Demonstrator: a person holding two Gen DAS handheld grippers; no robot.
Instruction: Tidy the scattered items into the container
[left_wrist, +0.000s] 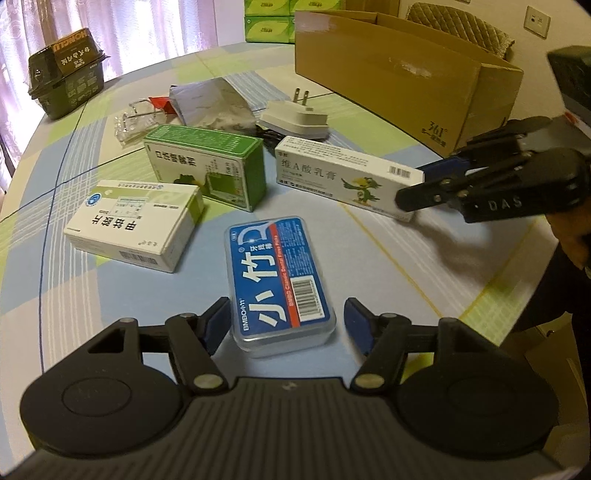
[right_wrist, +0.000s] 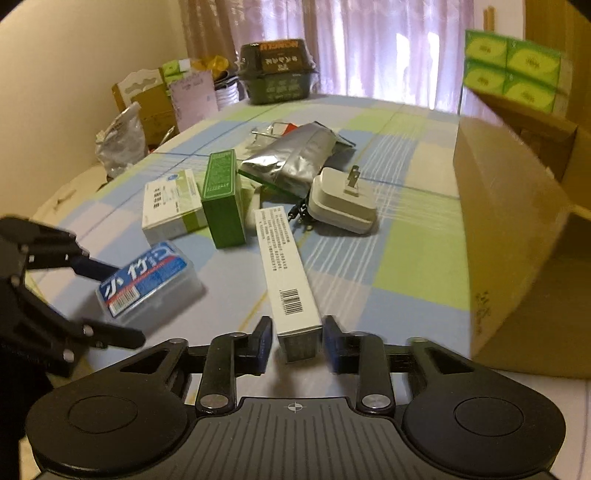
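A blue dental floss box (left_wrist: 280, 280) lies flat on the table between the fingers of my left gripper (left_wrist: 286, 326), which is open with a wide gap on each side. The right wrist view shows the same floss box (right_wrist: 147, 280) inside the left gripper (right_wrist: 110, 301). A long white cream box (right_wrist: 284, 273) lies with its near end between the blue pads of my right gripper (right_wrist: 297, 341), which is open with narrow gaps on both sides. The left wrist view shows the right gripper (left_wrist: 421, 182) at the barcode end of the cream box (left_wrist: 347, 177). The open cardboard box (left_wrist: 388, 74) stands at the back right.
A green carton (left_wrist: 210, 166), a white and green medicine box (left_wrist: 136, 225), a white charger plug (left_wrist: 295, 120), a silver pouch (left_wrist: 210, 99) and clear plastic packaging (left_wrist: 133, 118) lie mid-table. A dark food tub (left_wrist: 66, 74) sits far left. The cardboard box wall (right_wrist: 517, 229) is close on my right.
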